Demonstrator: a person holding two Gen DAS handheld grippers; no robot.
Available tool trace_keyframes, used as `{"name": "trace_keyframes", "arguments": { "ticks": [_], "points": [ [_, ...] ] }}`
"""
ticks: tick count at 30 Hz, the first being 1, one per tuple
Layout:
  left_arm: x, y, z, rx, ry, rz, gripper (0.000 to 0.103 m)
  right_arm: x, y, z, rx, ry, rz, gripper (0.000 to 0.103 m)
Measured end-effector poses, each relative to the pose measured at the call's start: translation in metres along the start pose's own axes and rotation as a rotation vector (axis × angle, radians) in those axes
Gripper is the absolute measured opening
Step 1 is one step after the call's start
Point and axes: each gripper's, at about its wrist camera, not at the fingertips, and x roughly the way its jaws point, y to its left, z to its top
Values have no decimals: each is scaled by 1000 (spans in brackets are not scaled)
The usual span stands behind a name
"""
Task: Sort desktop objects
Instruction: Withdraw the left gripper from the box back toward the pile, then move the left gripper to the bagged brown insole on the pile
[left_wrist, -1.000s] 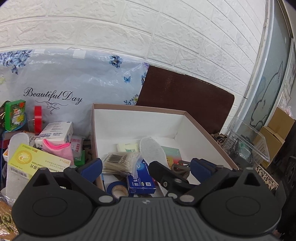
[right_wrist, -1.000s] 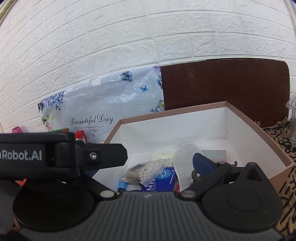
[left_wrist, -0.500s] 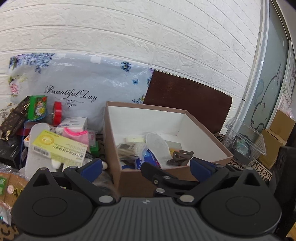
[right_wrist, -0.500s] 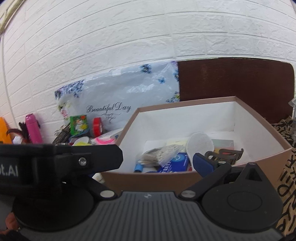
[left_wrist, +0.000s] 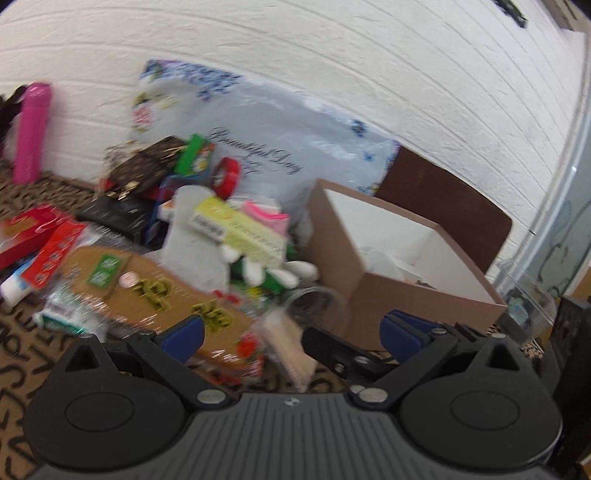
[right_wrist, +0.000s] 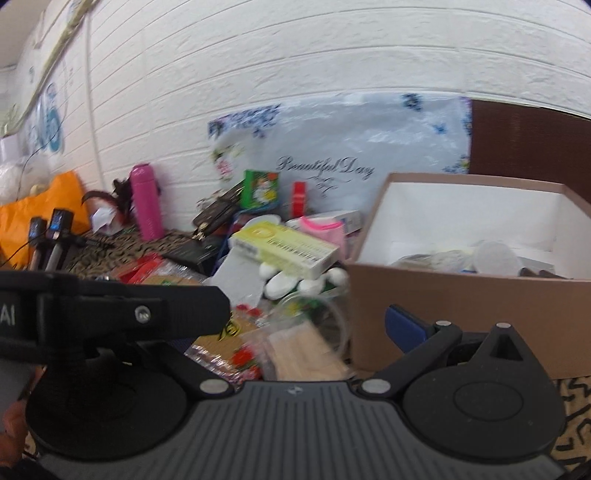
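A brown cardboard box with a white inside stands at the right and holds several items; it also shows in the right wrist view. A pile of loose objects lies to its left: a yellow-green carton, a white insole, a brown snack packet, a packet of wooden sticks. My left gripper is open and empty over the pile's front edge. My right gripper is open and empty in front of the box; the left gripper's body hides its left finger.
A floral plastic bag leans on the white brick wall. A pink bottle stands at the far left. A red tape roll, green box and black wallet lie in the pile. A clear container sits right of the box.
Both grippers have pulled back out of the box and swung left, toward the pile of loose objects. Both stay open and empty. The view is blurred by motion.
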Motion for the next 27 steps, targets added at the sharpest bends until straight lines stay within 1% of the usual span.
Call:
{"name": "trace_keyframes", "arguments": {
  "ticks": [6,9,10,11,13,16,20,22,27],
  "points": [
    [4,45,-10,-118,30,98,103,13,33,-16,-117,47,85,101],
    [9,60,-10,-154,42,114,103,21,44,-23,-144,74,136,101],
    [12,64,-10,-166,46,111,103,24,47,-25,-150,86,156,99],
    [14,68,-10,-176,50,110,102,27,51,-26,-161,93,175,92],
    [20,74,-9,-189,58,105,102,34,57,-28,-201,112,198,87],
    [31,81,-7,-203,76,85,96,46,66,-29,-266,122,197,87],
    [46,89,-5,-237,105,53,91,59,72,-25,-341,123,197,87],
    [53,92,-5,-250,112,44,91,66,75,-24,-384,127,193,87],
    [67,104,-2,-281,115,63,91,86,80,-23,-486,130,167,87]
  ]
}}
